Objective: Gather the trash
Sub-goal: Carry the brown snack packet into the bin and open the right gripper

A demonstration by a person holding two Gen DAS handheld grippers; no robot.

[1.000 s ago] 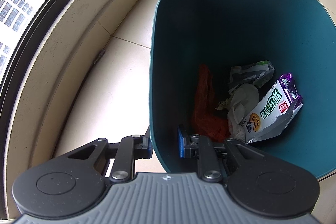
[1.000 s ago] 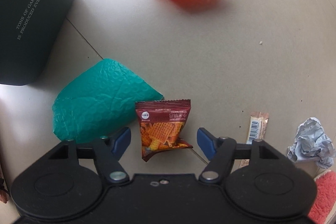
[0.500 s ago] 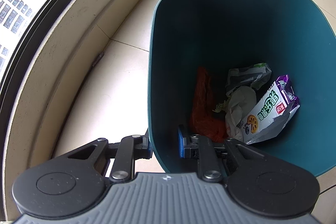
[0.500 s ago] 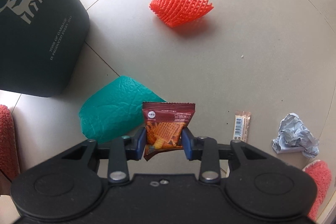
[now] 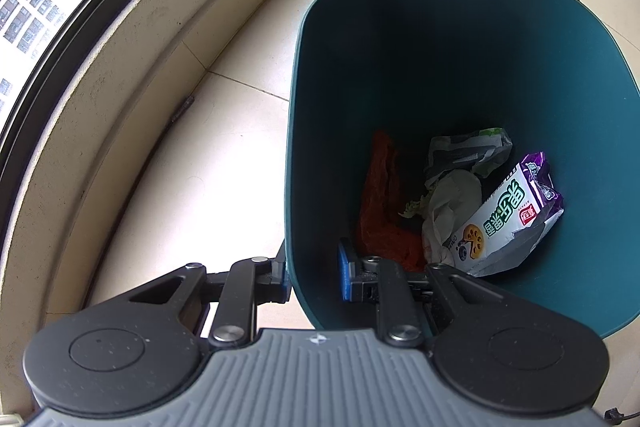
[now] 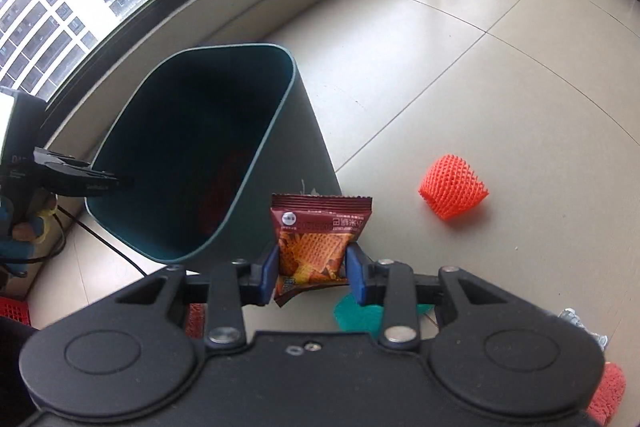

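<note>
Teal bin (image 6: pixel 192 155) now fills the left centre of the right wrist view, where a second ago only floor litter showed. The right gripper (image 6: pixel 312 273) has lifted the red packet (image 6: pixel 316 243), clamped at lower centre; the drop appears next. The left gripper (image 5: pixel 312 273) grips the bin (image 5: pixel 292 187) wall as before. Inside: purple pouch (image 5: pixel 508 215), crumpled paper (image 5: pixel 448 203), orange net (image 5: pixel 380 211). A second net (image 6: pixel 454 191) lies on the floor, right.

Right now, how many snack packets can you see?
2 for sure. One red-brown snack packet is pinched in the right gripper. One purple and white snack packet lies inside the teal trash bin, where more may hide under crumpled wrappers.
</note>
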